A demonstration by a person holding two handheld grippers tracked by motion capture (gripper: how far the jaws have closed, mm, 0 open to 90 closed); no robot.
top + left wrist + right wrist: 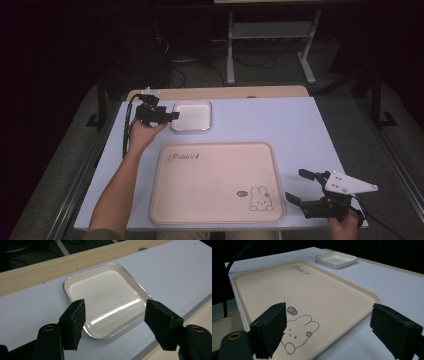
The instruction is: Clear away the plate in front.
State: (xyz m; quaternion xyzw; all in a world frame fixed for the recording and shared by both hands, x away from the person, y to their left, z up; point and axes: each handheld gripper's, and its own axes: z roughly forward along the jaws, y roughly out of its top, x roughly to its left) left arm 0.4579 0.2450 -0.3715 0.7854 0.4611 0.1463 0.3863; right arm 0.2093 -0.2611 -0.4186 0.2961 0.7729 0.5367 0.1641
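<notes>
Tabletop (300,125), pale blue-white, with a wooden strip along its far edge. At centre we log one beige tray (200,185), printed with a rabbit drawing (260,198) at its 4 o'clock corner and script lettering at 10 o'clock. At 12 o'clock from the tray we note one small square white dish (191,115), apart from the tray. We find the left gripper (169,116) at the dish's 9 o'clock, just beside its rim, jaws spread wide; its own view shows the dish (107,297) between the black pads (75,320), untouched. We find the right gripper (300,187) at the tray's 4 o'clock, off its corner, jaws spread, holding nothing.
</notes>
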